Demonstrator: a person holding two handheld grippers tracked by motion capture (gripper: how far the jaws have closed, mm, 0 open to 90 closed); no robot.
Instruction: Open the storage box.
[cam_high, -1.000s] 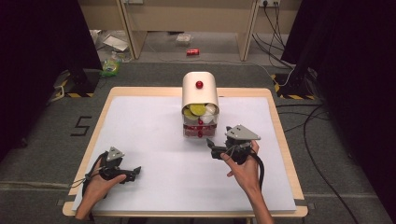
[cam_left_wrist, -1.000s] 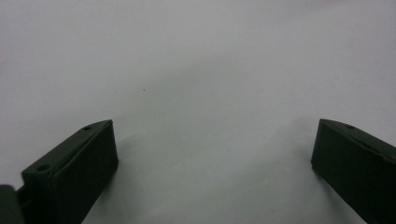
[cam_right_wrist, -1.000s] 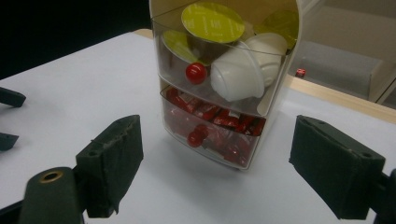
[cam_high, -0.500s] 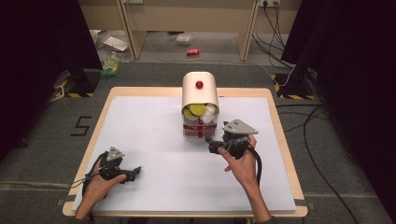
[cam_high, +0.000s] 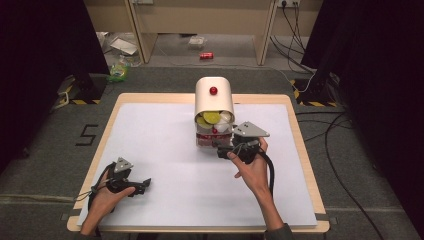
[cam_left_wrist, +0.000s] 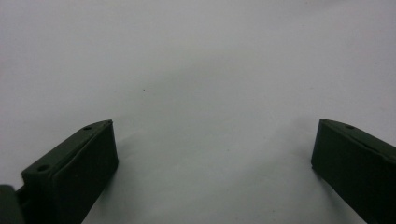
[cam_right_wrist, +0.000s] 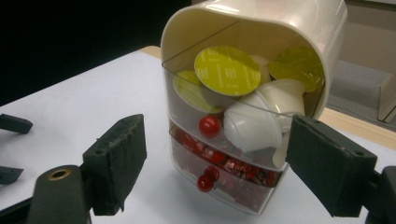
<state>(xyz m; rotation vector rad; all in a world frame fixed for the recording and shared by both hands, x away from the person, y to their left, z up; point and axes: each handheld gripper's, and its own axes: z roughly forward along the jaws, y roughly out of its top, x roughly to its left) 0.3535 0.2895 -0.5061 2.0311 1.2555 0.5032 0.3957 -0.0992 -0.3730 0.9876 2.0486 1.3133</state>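
Grey carpet was seen all around a wood-edged table (cam_high: 300, 150) covered by a white sheet, with cables trailing on the floor at the right and a red can (cam_high: 206, 55) lying on the floor beyond the far edge. A cream drawer box (cam_high: 214, 102) with a rounded top and a red knob on it was stood near the far middle of the table. Two clear drawers were seen in its open front in the right gripper view: the upper drawer (cam_right_wrist: 219, 126), with a red knob, was filled with green-lidded and white capsules (cam_right_wrist: 227, 71), and the lower drawer (cam_right_wrist: 224, 179), also with a red knob, was filled with red wrapped pieces.

The right gripper (cam_high: 223, 149) was held by the right hand (cam_high: 253, 170) just in front of the box, level with the drawers. Its fingers (cam_right_wrist: 116, 163) were seen spread on either side of the box front, apart from it, and had just been closing somewhat, with the lower part of the box between them but not touched.

The left gripper (cam_high: 145, 183) was rested low over the near left part of the table, well apart from the box, in the left hand (cam_high: 107, 197). Its fingers (cam_left_wrist: 79, 172) were held wide, with only bare white sheet between them.
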